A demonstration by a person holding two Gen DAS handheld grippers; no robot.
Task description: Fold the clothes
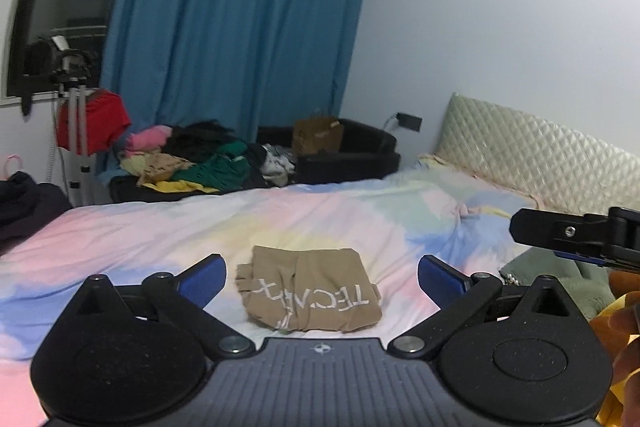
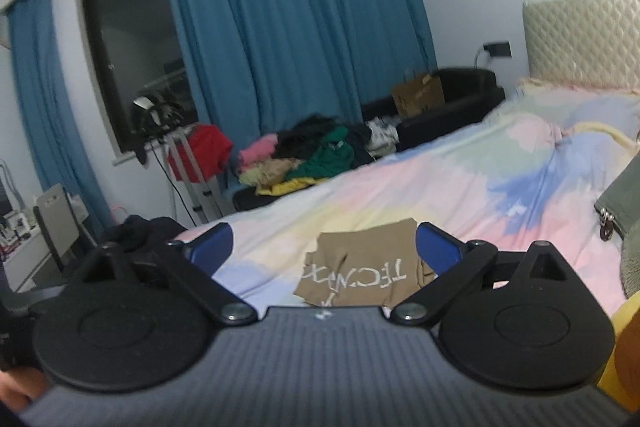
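Laundry waiting to be sorted sits at the far left of the room: a loose heap of pink, yellow, green and black clothes (image 1: 192, 159) piled on a dark low surface beyond the bed's far edge, in front of the long teal curtain (image 1: 240, 19). By the look of it, none of that heap has been folded, so most of the task probably lies ahead.

Moving toward the middle, the tan folded garment with white lettering (image 1: 310, 289) lies flat on the pastel tie-dye bedspread (image 1: 120, 239), squared into a compact packet with its edges tucked under. This piece looks finished. The left gripper (image 1: 320, 277) hangs above it with its blue-padded fingers (image 1: 202, 281) spread wide and nothing between them; the cloth is released and sits clear below.

Further right, the right gripper (image 2: 324, 247) is likewise splayed fully apart and empty, raised over the same tan packet, which shows between its arms in the right wrist view. At the far right edge a grey-green garment with a metal zipper pull (image 2: 618, 203) lies on the bedspread near the quilted cream headboard (image 1: 540, 155), seemingly unfolded; it may be a next candidate.
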